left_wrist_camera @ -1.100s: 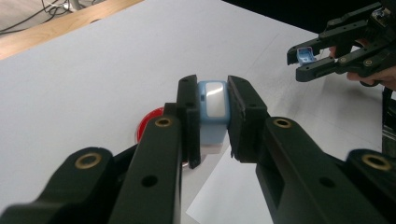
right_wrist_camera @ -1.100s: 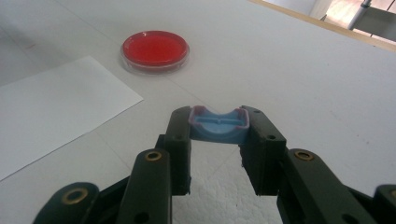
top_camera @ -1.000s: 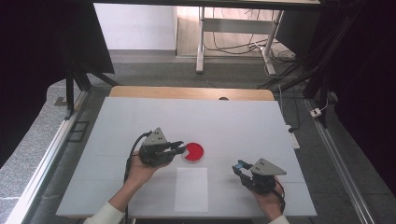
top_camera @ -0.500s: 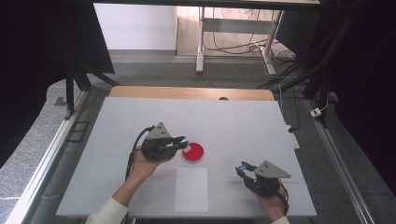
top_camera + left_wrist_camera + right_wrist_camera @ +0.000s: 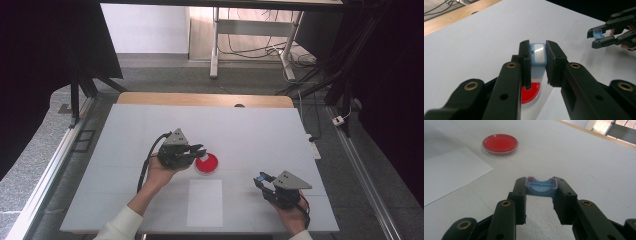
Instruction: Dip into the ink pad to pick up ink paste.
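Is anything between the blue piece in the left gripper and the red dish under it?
Nothing visible. The left gripper is shut on the blue piece, held above the near edge of the red dish, with open air between them. The white sheet lies apart, nearer the person, and the right gripper holds its blue cap off to the side.

Count: 2 grippers, left gripper (image 5: 199,150) and right gripper (image 5: 259,181), one per hand. 2 small blue pieces: a blue block (image 5: 537,56) with a white face in the left jaws, a blue cap (image 5: 541,185) in the right jaws. 1 red dish (image 5: 206,163). 1 white paper sheet (image 5: 205,202). 1 tabletop (image 5: 260,130). 2 forearms in frame.
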{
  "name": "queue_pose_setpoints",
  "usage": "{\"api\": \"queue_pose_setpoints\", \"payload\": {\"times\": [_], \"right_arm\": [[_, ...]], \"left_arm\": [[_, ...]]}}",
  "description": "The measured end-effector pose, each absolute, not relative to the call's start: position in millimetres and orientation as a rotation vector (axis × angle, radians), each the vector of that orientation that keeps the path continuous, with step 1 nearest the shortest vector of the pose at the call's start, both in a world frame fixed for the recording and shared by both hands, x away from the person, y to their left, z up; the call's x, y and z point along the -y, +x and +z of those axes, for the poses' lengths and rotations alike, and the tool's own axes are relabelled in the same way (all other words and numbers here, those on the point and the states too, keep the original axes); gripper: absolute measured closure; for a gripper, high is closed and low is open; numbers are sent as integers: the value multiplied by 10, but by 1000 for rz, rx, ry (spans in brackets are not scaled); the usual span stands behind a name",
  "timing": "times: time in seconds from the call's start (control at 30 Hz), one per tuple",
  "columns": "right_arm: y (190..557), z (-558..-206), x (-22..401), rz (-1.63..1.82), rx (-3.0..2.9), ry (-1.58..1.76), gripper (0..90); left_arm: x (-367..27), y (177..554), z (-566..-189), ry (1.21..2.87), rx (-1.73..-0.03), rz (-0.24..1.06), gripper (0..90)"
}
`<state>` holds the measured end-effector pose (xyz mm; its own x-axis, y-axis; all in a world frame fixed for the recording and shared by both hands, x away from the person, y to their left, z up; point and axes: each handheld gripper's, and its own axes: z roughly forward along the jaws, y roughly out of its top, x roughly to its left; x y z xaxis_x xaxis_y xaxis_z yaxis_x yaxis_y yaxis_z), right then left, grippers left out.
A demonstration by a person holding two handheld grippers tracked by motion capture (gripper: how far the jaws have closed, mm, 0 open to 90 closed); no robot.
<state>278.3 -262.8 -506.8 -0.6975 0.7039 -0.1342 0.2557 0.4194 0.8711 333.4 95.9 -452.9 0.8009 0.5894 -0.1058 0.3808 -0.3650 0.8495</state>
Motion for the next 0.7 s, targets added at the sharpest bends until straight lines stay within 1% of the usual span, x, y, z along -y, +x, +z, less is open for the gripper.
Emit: {"api": "queue_pose_setpoints", "payload": {"times": [0.37,0.7], "right_arm": [[2800,-5070,2652,1209,-2193,818,647],[2807,-5077,2684,1201,-2190,823,646]], "left_arm": [[-852,3429,-4707,2066,-744,283,754],[-813,3482,-4785,2085,-750,287,754]]}}
